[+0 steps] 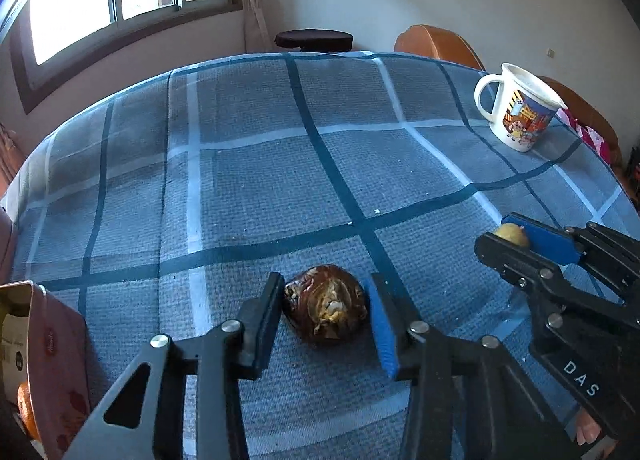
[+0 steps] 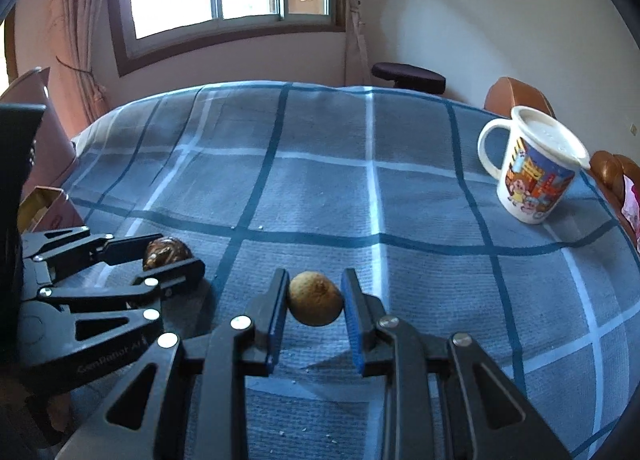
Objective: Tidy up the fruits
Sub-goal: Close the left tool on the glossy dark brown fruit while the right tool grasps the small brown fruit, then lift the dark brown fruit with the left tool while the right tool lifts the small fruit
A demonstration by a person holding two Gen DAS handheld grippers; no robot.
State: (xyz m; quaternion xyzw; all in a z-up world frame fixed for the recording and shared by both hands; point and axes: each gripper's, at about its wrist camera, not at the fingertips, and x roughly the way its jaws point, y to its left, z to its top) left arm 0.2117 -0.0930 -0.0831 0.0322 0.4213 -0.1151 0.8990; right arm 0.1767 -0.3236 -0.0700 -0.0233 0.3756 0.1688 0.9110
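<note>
A wrinkled dark brown fruit [image 1: 326, 308] lies on the blue checked tablecloth [image 1: 280, 160]. My left gripper [image 1: 326, 288] is shut on it, one pad against each side. In the right wrist view the same gripper [image 2: 176, 254] shows at the left with the brown fruit [image 2: 166, 252] between its fingers. A small round yellow-brown fruit [image 2: 316, 302] sits between the blue pads of my right gripper [image 2: 315, 280], which is shut on it just above or on the cloth. In the left wrist view, at the right edge, the right gripper [image 1: 502, 230] holds that small fruit [image 1: 512, 235].
A white cartoon-printed mug [image 1: 520, 112] stands at the far right of the table. An open pinkish box [image 1: 52, 360] at the near left edge holds an orange fruit [image 1: 26, 404]. Brown chairs [image 1: 436, 40] and a dark stool [image 1: 314, 38] stand beyond the table.
</note>
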